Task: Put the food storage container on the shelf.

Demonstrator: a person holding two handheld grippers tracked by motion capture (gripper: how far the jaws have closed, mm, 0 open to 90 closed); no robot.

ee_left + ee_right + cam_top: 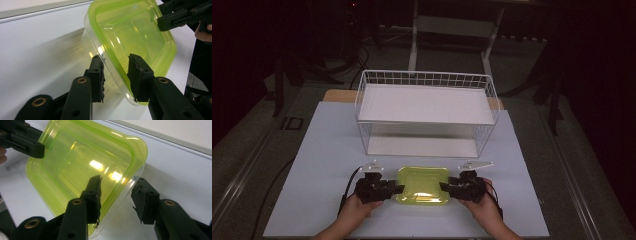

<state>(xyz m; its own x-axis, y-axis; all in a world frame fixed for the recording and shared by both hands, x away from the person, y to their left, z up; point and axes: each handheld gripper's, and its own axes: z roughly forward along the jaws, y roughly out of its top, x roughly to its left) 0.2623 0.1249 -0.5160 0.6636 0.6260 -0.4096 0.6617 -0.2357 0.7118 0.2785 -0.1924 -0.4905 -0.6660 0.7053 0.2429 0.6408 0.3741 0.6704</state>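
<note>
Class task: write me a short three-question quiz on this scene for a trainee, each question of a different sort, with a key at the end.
1. True or false: the green container sits inside the wire rack.
2. The left gripper has its jaws: A) astride the container's rim, B) resting on the table, C) on the rack.
3. Fill in: the right gripper meets the container on the side ____ the left gripper.

Key: 1 false, it sits on the table in front of the rack; 2 A; 3 opposite.
</note>
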